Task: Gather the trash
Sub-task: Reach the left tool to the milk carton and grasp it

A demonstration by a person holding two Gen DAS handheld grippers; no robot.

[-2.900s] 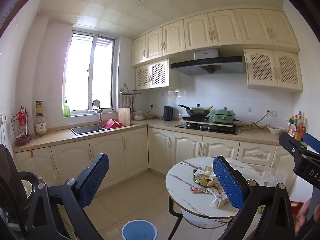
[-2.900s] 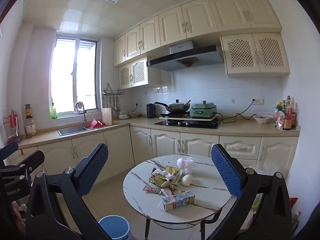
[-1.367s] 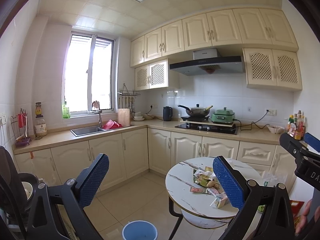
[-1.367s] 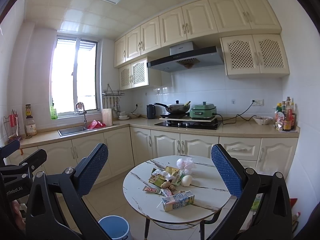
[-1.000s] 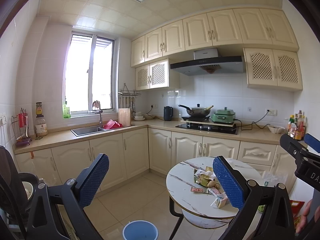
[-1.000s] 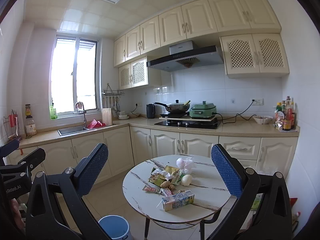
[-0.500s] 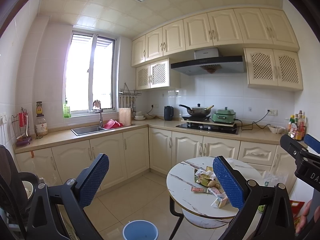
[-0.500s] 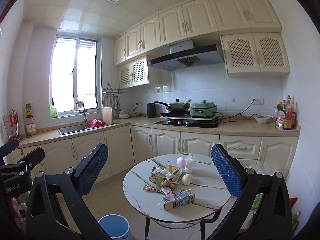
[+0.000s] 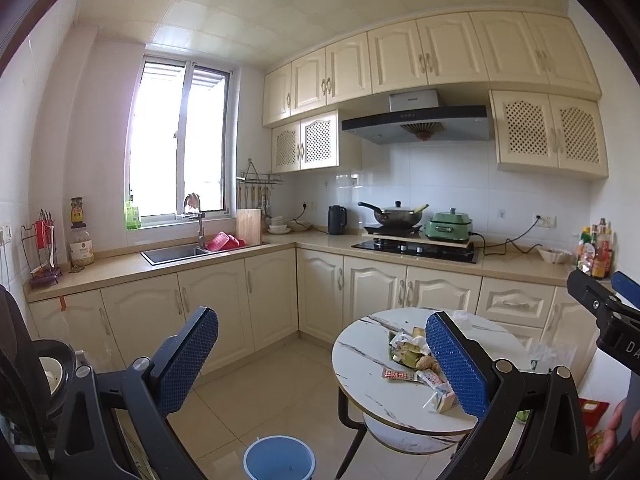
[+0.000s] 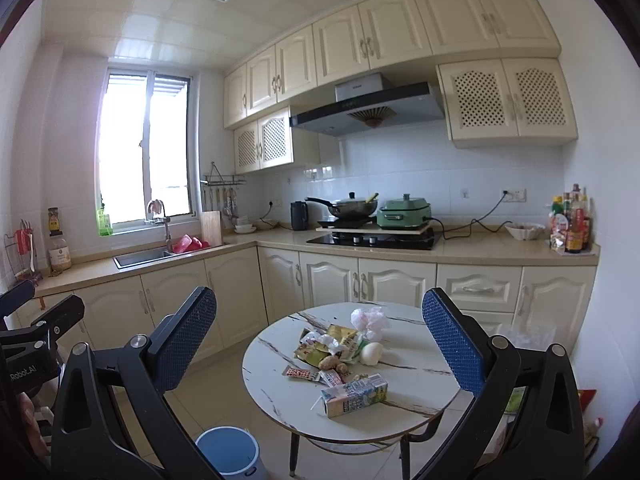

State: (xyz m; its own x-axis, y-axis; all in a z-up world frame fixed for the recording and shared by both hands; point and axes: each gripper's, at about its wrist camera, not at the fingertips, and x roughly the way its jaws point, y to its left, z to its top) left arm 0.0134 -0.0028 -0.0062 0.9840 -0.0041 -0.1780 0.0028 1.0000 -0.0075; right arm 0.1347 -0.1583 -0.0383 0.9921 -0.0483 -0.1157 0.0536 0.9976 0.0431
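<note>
Facing one round table (image 10: pixel 420 384), one carton (image 10: pixel 354 395), one bin (image 10: pixel 226 454).

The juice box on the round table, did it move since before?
No. The juice box lies at the near edge of the round table, in front of the egg, same as earlier.

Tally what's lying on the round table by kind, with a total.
Drink carton: 1
White plastic bag: 1
Egg: 1
Ginger piece: 1
Small flat packets: 2
Crumpled wrapper pile, pieces too tangled to separate: 1
Total: 7
</note>
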